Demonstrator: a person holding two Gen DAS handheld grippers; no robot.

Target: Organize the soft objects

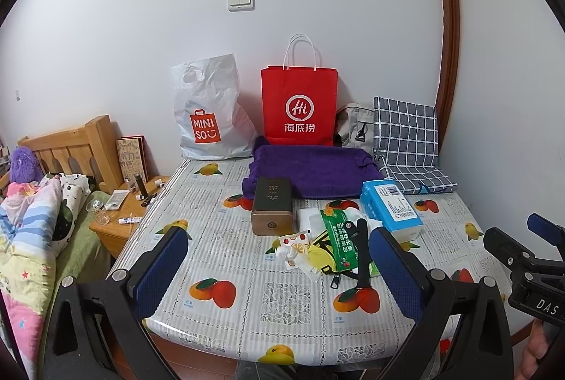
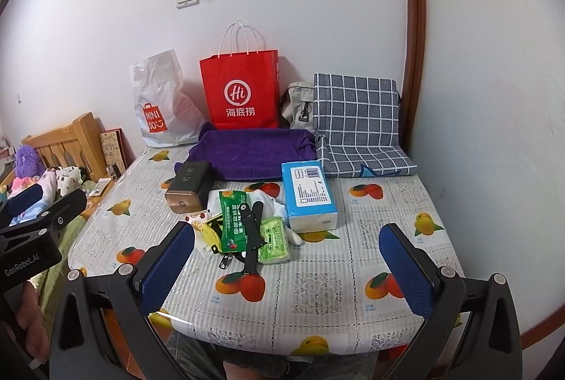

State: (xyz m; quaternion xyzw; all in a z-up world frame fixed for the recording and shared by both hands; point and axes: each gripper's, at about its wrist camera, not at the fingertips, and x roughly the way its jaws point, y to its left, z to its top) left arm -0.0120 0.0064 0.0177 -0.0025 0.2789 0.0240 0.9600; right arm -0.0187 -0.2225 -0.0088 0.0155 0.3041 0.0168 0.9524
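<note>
Soft things: a folded purple towel [image 2: 252, 152] lies at the back of the worktop, touching a folded grey-and-white checked cushion [image 2: 356, 119] propped against the wall on its right; a blue-and-white plastic pack of tissues [image 2: 307, 191] lies just in front of both.
Small pile: in the middle of the worktop, beside the tissue pack, sit a green printed snack pouch [image 2: 233, 221], a pale green soft packet [image 2: 273, 239], a yellow pouch [image 2: 208, 233], a bit of white cloth [image 2: 273, 203] and a black strap [image 2: 252, 235], overlapping one another.
Progress: judged as barely begun; the pile looks unsorted and nothing is held.
Left to do: likely picking the soft pieces out of the pile and putting them with the towel and cushion or into a bag.
Counts: one towel, one cushion, one tissue pack, one dark rectangular tin with a bronze end [image 2: 189, 187], two bags against the wall, a red paper one [image 2: 242, 90] and a white plastic one [image 2: 162, 104], plus a grey pouch [image 2: 298, 104] between red bag and cushion.
Left gripper [image 1: 279, 274]: jaws spread wide, empty, hanging over the near edge of the worktop.
Right gripper [image 2: 287, 269]: jaws likewise released and empty, aimed at the pile.
Worktop [image 2: 317, 288]: covered with a fruit-printed plastic cloth.
</note>
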